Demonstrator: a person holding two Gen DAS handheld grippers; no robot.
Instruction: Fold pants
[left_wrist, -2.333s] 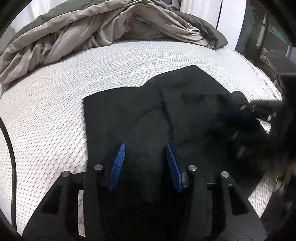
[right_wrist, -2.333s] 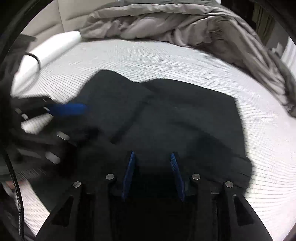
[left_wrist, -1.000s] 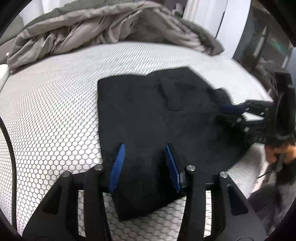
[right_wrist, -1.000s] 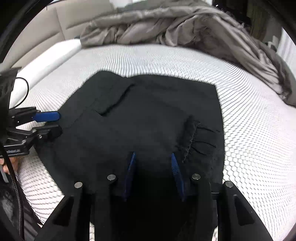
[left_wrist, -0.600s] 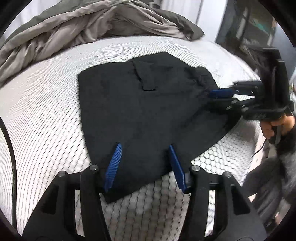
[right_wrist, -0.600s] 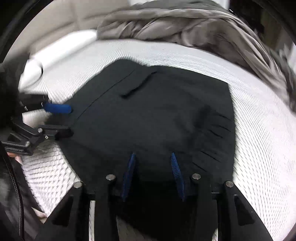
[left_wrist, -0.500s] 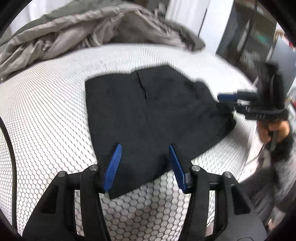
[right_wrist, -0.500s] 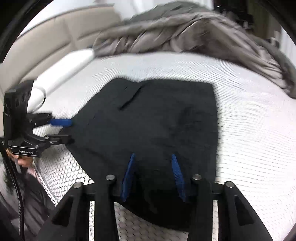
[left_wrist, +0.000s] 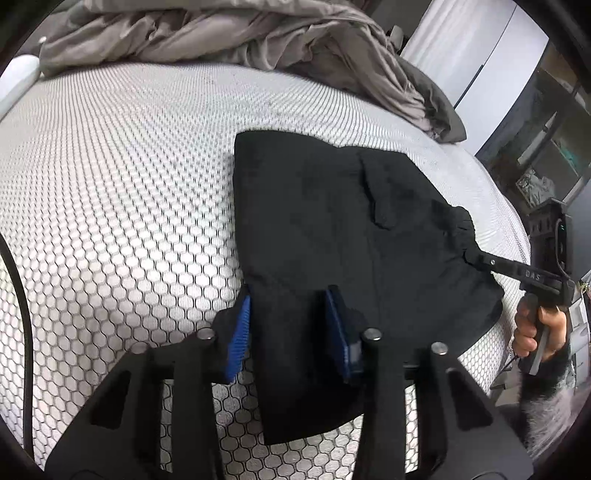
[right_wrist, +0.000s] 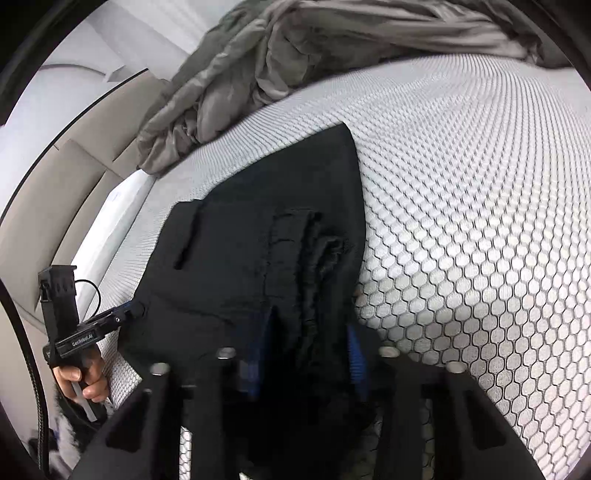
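Observation:
Black pants (left_wrist: 332, 221) lie folded on the white honeycomb mattress (left_wrist: 110, 184). My left gripper (left_wrist: 288, 328) straddles their near left corner. Its jaws are closing, cloth lies flat between the blue pads (left_wrist: 240, 332), and the pads' inner faces still show. In the right wrist view that gripper (right_wrist: 133, 312) sits at the pants' (right_wrist: 240, 258) left edge. My right gripper (right_wrist: 306, 354) is closing too, on the gathered waistband. Bunched cloth fills its jaws and hides most of both pads. The left wrist view shows the right gripper (left_wrist: 476, 254) pinching that waistband.
A crumpled grey duvet (left_wrist: 221, 33) is heaped along the far side of the bed. A padded headboard (right_wrist: 55, 184) stands at the left. Dark shelving (left_wrist: 546, 155) is off the bed's right edge. A person's hand (left_wrist: 535, 328) holds each gripper handle.
Both grippers have dropped onto the pants' near edge and rolled. Their jaws have narrowed. The waistband is now bunched between the right gripper's pads.

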